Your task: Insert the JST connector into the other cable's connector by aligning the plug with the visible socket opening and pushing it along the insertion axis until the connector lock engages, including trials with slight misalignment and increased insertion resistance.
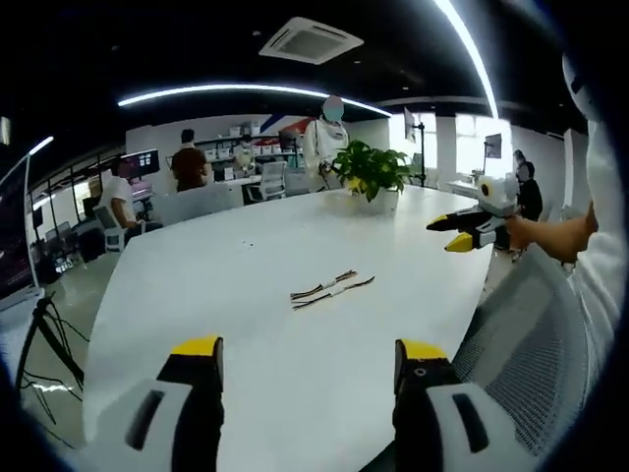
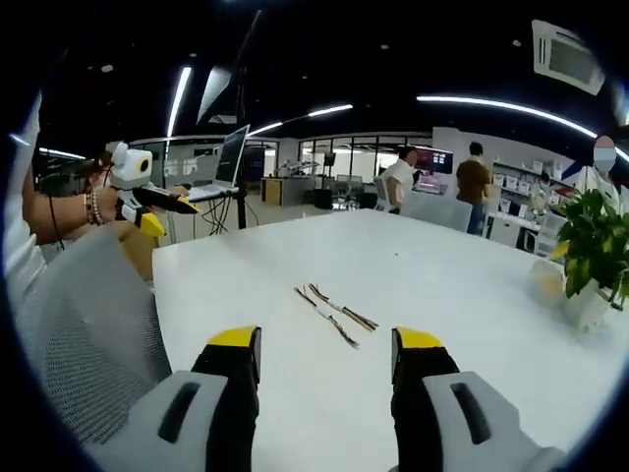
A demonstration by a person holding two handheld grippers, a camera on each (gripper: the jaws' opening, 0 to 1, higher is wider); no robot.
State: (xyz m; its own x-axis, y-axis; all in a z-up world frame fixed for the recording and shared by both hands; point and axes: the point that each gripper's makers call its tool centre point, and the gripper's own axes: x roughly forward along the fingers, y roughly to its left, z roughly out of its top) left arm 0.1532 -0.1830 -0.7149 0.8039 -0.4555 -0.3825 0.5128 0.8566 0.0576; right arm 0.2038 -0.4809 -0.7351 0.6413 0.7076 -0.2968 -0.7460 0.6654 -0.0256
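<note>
On white table point(image 1: 295, 374): two cables point(image 1: 331, 288) | pot point(image 2: 588, 307): plant point(image 2: 593, 241) | both grippers gaping, empty

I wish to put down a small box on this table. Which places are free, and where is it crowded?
The white table is bare between the two cables and the near edge, also on the far side up to the potted plant. It is crowded only at the cables in the middle. Both claws, left and right, hover open and empty.

Black jaws tipped yellow; white sleeve point(image 2: 22, 221), beaded bracelet point(image 2: 90, 207).
</note>
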